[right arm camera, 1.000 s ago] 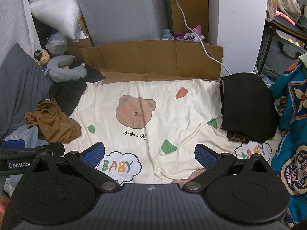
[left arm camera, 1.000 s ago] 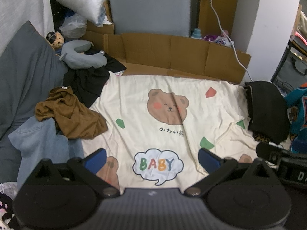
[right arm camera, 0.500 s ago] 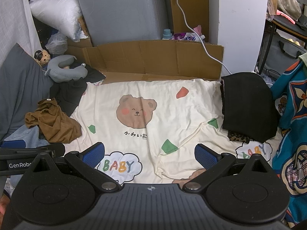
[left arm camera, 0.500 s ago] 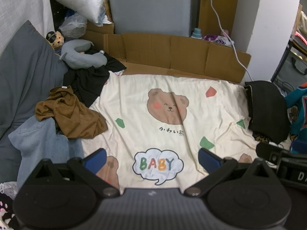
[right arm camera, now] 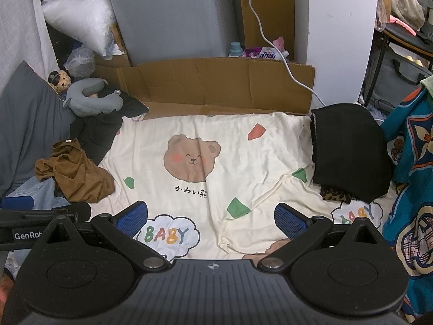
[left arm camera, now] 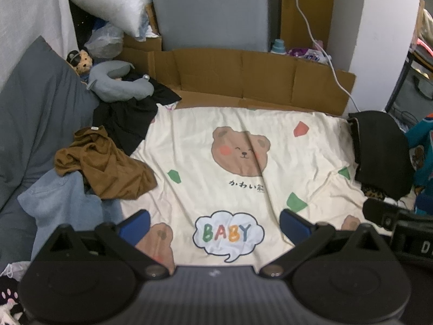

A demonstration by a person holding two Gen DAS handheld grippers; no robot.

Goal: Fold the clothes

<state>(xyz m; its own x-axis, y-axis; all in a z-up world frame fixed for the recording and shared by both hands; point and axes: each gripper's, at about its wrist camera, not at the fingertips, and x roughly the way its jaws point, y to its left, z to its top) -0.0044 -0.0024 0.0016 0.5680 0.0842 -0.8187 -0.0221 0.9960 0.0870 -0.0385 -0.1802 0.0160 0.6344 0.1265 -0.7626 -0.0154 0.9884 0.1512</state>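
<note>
A crumpled brown garment point(left arm camera: 105, 168) point(right arm camera: 75, 174) lies at the left edge of a cream bear-print sheet point(left arm camera: 235, 124) point(right arm camera: 243, 162). Under it is a light blue denim piece point(left arm camera: 62, 203), and behind it a loose black garment point(left arm camera: 130, 116) point(right arm camera: 100, 132). A folded black garment point(left arm camera: 381, 151) point(right arm camera: 349, 151) rests at the right on a leopard-print piece point(right arm camera: 335, 196). My left gripper point(left arm camera: 213, 224) hangs open above the sheet's near part with nothing between its fingers. My right gripper point(right arm camera: 211, 219) is likewise open and holds nothing.
A grey pillow point(left arm camera: 35, 113), a grey neck pillow point(left arm camera: 119, 86) and a small plush bear point(left arm camera: 81, 62) crowd the left. Brown cardboard point(left arm camera: 243, 78) walls the back, with a white cable point(right arm camera: 273, 46) running down it. A teal patterned cloth point(right arm camera: 411, 189) hangs at the right.
</note>
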